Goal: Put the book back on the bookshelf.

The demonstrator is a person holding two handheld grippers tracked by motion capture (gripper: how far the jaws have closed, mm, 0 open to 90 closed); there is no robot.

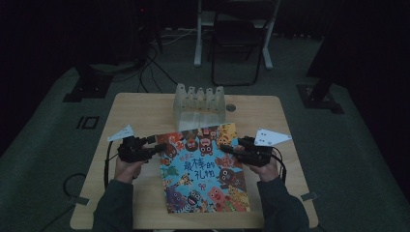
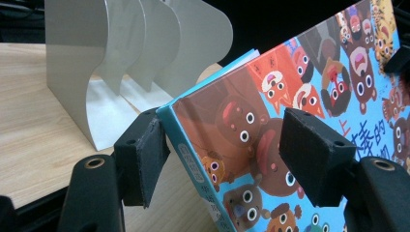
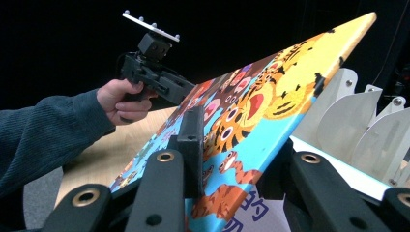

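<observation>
my own two black jaws rise from the bottom with the picture book tilted up between them, its blue spine edge just beside my left pad and my right pad standing over the cover of wide-eyed cartoon animals. my left gripper has a gap showing at the pads. behind stands the grey divider rack on the wooden table.

Picture book: bright blue cover crowded with cartoon monsters in brown, orange, red, yellow; dark blue Chinese title. Book rack: pale grey-white dividers. Bench: light wood grain. Gripper jaws black. Sleeve dark teal.
</observation>
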